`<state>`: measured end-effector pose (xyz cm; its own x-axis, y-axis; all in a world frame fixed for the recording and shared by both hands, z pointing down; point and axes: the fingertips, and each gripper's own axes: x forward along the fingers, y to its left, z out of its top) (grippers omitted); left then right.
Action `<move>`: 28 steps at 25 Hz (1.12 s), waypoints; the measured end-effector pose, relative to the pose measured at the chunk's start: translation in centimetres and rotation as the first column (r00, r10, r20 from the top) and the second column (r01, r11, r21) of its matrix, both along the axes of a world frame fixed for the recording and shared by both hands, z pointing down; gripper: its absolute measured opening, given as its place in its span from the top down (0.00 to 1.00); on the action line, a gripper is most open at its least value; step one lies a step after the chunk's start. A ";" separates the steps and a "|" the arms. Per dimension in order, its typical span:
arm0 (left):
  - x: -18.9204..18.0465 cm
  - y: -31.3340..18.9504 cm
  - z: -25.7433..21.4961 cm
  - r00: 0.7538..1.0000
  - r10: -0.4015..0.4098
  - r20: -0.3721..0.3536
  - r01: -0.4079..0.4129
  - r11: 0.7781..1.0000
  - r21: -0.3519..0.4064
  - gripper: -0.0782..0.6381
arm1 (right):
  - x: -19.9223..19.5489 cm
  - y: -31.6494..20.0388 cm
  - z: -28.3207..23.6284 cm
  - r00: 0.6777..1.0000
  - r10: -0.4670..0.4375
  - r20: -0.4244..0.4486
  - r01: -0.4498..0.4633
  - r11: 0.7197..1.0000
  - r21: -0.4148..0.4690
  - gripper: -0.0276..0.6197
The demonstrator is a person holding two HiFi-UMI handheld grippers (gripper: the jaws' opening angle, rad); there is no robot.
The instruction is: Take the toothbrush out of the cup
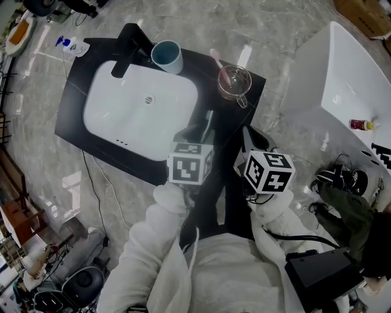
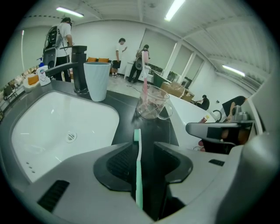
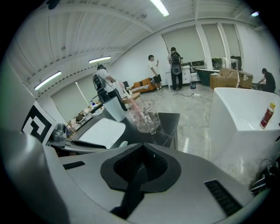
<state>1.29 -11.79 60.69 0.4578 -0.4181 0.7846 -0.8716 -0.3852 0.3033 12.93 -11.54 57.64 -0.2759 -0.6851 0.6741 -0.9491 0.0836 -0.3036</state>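
Left claw (image 2: pixel 143 148), jaws spread, straddles green brush (image 2: pixel 138 183) lying lengthwise on counter (image 1: pixel 242 114); right claw (image 3: pixel 141 164) is clamped together, empty. Pink brush (image 2: pixel 145 89) leans in cup (image 2: pixel 154 107) dead ahead, back-right corner.

— What's underfoot?
— A grey marbled floor (image 1: pixel 269 36), glossy and catching the light.
— And overhead?
— A pale ceiling (image 3: pixel 109 26) with long strip lights (image 3: pixel 159 6). White walls (image 3: pixel 131 57), tall windows (image 3: pixel 218 41) at the far end, an orange sofa (image 3: pixel 144 84) against the wall, and cardboard boxes (image 3: pixel 227 78) beyond a white bathtub (image 1: pixel 342 85).
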 end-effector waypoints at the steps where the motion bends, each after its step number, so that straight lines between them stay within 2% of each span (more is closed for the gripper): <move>1: 0.0 0.0 -0.1 1.000 -0.005 -0.001 0.005 1.000 0.001 0.68 | 0.0 0.0 0.0 1.000 -0.002 0.000 0.002 1.000 0.001 0.92; 11: -1.4 0.4 -1.0 0.998 -0.061 -0.005 0.061 0.998 0.017 0.68 | -0.8 0.2 -0.8 1.000 -0.024 0.000 0.024 1.000 0.015 0.92; 18: -3.4 0.5 -2.6 0.991 -0.134 0.008 0.133 0.989 0.060 0.80 | -1.7 0.1 -2.3 0.999 -0.047 -0.008 0.047 0.998 0.046 0.92; 28: -6.3 0.5 -6.9 0.974 -0.217 -0.067 0.224 0.964 0.140 0.87 | -3.3 0.3 -6.0 0.996 -0.081 -0.023 0.083 0.990 0.110 0.92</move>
